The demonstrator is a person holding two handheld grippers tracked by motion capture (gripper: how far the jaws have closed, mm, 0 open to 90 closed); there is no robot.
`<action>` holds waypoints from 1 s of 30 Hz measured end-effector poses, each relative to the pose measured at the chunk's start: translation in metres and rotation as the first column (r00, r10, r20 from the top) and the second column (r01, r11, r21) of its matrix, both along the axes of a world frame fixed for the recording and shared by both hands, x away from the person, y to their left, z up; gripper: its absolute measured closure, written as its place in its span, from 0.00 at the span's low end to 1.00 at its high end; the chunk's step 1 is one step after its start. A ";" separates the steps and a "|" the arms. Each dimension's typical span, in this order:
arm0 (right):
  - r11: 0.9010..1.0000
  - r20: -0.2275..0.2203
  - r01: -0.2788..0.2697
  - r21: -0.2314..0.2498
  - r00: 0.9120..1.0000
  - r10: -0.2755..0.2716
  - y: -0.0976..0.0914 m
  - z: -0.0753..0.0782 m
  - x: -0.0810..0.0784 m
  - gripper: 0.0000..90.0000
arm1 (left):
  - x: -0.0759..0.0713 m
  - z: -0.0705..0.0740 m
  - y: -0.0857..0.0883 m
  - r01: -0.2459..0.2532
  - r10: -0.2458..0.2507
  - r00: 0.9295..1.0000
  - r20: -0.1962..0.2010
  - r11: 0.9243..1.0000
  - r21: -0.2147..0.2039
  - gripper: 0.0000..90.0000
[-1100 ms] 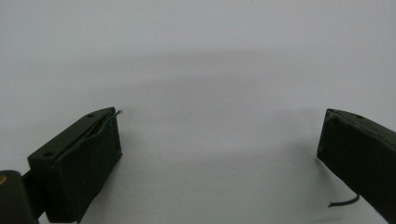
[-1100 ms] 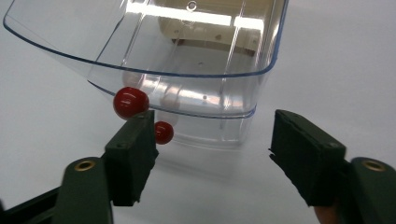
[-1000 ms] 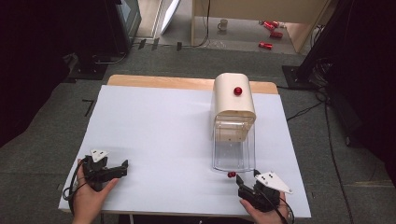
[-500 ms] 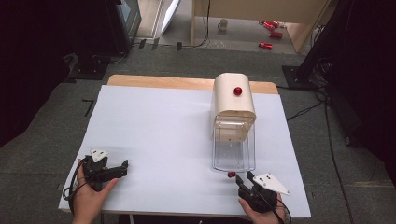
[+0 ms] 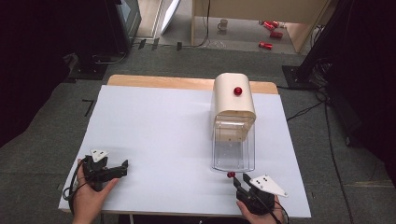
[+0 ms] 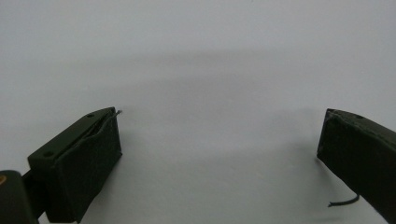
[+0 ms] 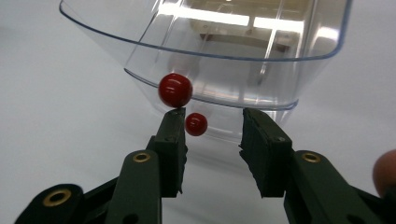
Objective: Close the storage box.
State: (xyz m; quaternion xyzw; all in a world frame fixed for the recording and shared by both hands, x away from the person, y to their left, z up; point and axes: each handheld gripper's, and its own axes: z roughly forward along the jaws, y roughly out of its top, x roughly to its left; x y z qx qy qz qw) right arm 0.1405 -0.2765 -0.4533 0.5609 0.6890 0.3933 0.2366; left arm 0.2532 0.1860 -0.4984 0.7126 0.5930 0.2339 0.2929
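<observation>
One clear bin (image 5: 233,151), red knob (image 7: 175,89) outside.

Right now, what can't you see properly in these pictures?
- High view: the red knob by the right gripper is too small to tell if the jaws touch it.
- Right gripper view: the second red ball may be a reflection in the clear drawer; unclear.
- Right gripper view: the drawer's top is cut off by the picture's edge.
- Left gripper view: the left gripper sees plain white table, blurred.
</observation>
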 end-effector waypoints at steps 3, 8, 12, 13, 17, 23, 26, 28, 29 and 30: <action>1.000 -0.001 -0.012 0.001 1.000 0.012 0.004 0.000 0.000 0.68 | 0.000 0.000 0.000 0.000 0.000 1.000 0.001 1.000 -0.002 0.00; 1.000 0.012 -0.010 0.013 1.000 0.010 0.010 0.000 0.001 0.69 | 0.000 0.000 0.000 0.000 0.000 1.000 0.000 1.000 -0.001 0.00; 1.000 0.009 -0.006 0.022 1.000 0.006 0.012 -0.001 0.003 0.72 | 0.000 0.000 0.000 0.000 0.000 1.000 0.000 1.000 0.000 0.00; 1.000 0.012 -0.005 0.018 1.000 0.005 0.014 -0.001 0.004 0.73 | 0.000 0.000 0.000 0.000 0.000 1.000 0.000 1.000 -0.001 0.00; 1.000 0.010 0.003 0.017 1.000 -0.003 0.016 -0.002 0.004 0.75 | 0.000 0.000 0.000 0.000 0.000 1.000 0.000 1.000 0.000 0.00; 1.000 0.012 0.004 0.020 1.000 -0.004 0.018 -0.002 0.005 0.80 | 0.000 0.000 0.000 0.000 0.000 1.000 -0.001 1.000 0.001 0.00; 1.000 0.018 0.001 0.020 1.000 -0.001 0.020 -0.002 0.006 0.83 | 0.000 0.000 0.000 0.000 0.000 1.000 0.000 1.000 0.000 0.00; 1.000 0.019 0.001 0.017 1.000 -0.001 0.021 -0.002 0.005 0.84 | 0.000 0.000 0.000 0.000 0.000 1.000 0.000 1.000 0.000 0.00; 1.000 0.021 0.001 0.012 1.000 -0.002 0.021 -0.002 0.005 0.84 | 0.000 0.000 0.000 0.001 -0.001 1.000 0.000 1.000 0.000 0.00; 1.000 0.020 0.000 0.014 1.000 0.000 0.021 -0.002 0.006 0.85 | 0.000 0.000 0.000 0.000 0.000 1.000 0.000 1.000 0.000 0.00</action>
